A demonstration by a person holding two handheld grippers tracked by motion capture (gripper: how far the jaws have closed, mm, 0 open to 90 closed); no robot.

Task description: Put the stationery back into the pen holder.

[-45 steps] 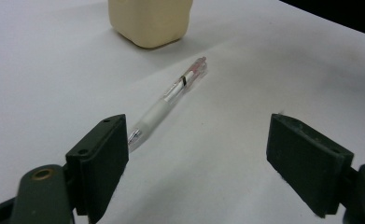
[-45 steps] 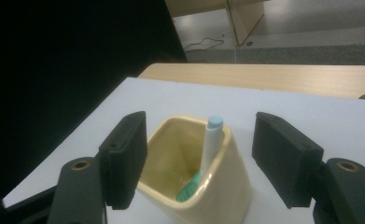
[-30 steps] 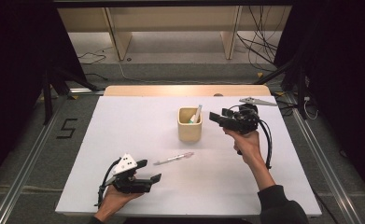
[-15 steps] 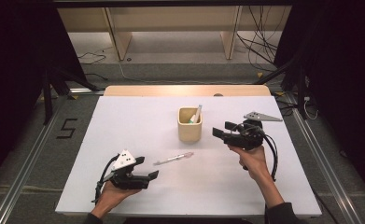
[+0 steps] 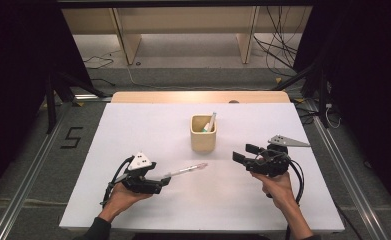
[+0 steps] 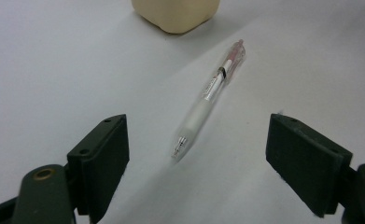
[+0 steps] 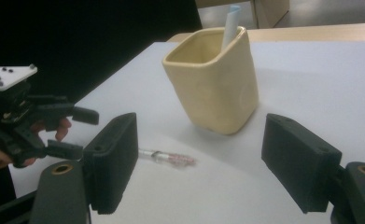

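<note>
The person's left hand (image 5: 120,196) comes in from the bottom edge of the high view, forearm angled up and rightward, and holds the left claw (image 5: 161,183) low over the white worktop (image 5: 148,127), its jaws pointing right along the surface toward the pen (image 5: 186,171). In the left gripper view those jaws stand spread wide, with the pen's metal tip lying on the worktop just ahead of the gap between them; the pads press on nothing. The pen lies flat at a slant, its pink end toward the cream cup (image 5: 203,133), which stands upright near the middle of the worktop with another pen (image 5: 210,121) leaning inside it. The right hand (image 5: 279,186) reaches in from the lower right and holds the right claw (image 5: 245,153) level, aimed left toward the cup and apart from it. Its jaws have just been opening and stand wide, with nothing between them; the right gripper view frames the cup between the two pads farther off.
</note>
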